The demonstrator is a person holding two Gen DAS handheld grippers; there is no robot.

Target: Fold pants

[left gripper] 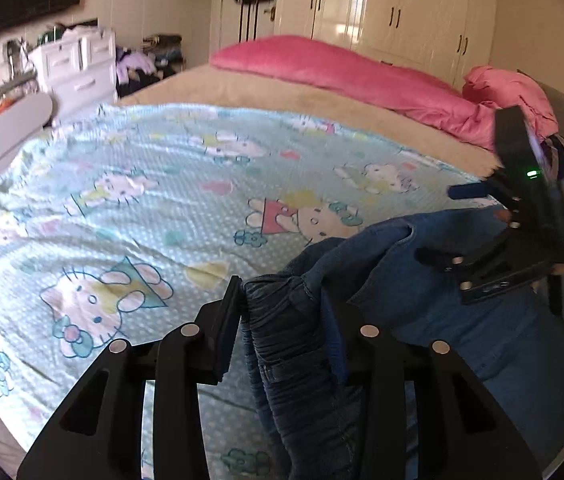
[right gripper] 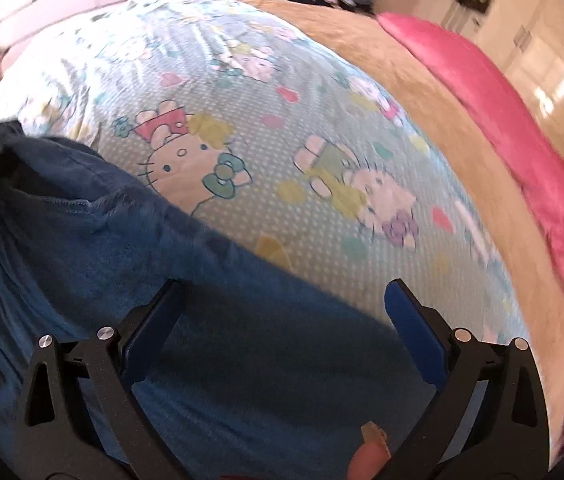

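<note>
Bed (left gripper: 322, 92) lies beneath: left gripper (left gripper: 282, 320) fingers clamp bunched pants (left gripper: 294, 360), right gripper (right gripper: 282, 340) fingers released above them, so one-sided hold could let fabric slip.

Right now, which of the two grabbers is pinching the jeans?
The left gripper: a bunched fold of the jeans sits between its fingers. The right gripper is wide open, pinching nothing.

No text or labels can be read
</note>
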